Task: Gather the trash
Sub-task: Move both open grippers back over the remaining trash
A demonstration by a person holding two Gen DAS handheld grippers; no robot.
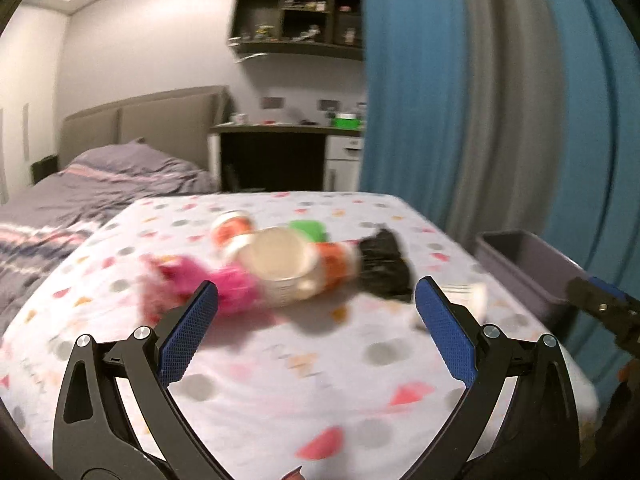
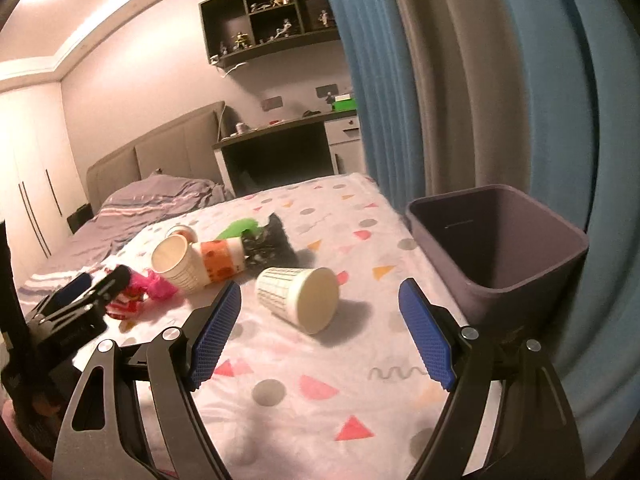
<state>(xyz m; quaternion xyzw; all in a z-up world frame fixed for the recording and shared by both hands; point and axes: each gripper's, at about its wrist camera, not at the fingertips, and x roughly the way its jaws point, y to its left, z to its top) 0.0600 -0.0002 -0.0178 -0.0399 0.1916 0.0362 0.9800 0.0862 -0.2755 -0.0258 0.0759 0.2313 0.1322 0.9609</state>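
Observation:
Trash lies in a heap on a table with a patterned cloth [image 2: 304, 364]: a white paper cup [image 2: 176, 264], an orange cup [image 2: 222, 258], a black wrapper [image 2: 268, 244], a green scrap [image 2: 238, 228] and a pink wrapper [image 2: 158, 284]. A checked paper cup [image 2: 296, 296] lies on its side apart from the heap. My right gripper [image 2: 320, 292] is open, and that cup rests just ahead of its fingers, untouched. My left gripper [image 1: 316, 292] is open and empty, short of the blurred white cup [image 1: 276, 264] and pink wrapper [image 1: 236, 288]. A grey bin [image 2: 500, 248] stands at the table's right edge.
Beyond the table are a bed [image 2: 152, 200] with grey covers, a desk [image 2: 280, 136] and wall shelves. Blue and grey curtains [image 2: 460, 80] hang close on the right, behind the bin. The left gripper [image 2: 100, 284] shows at the left of the right wrist view.

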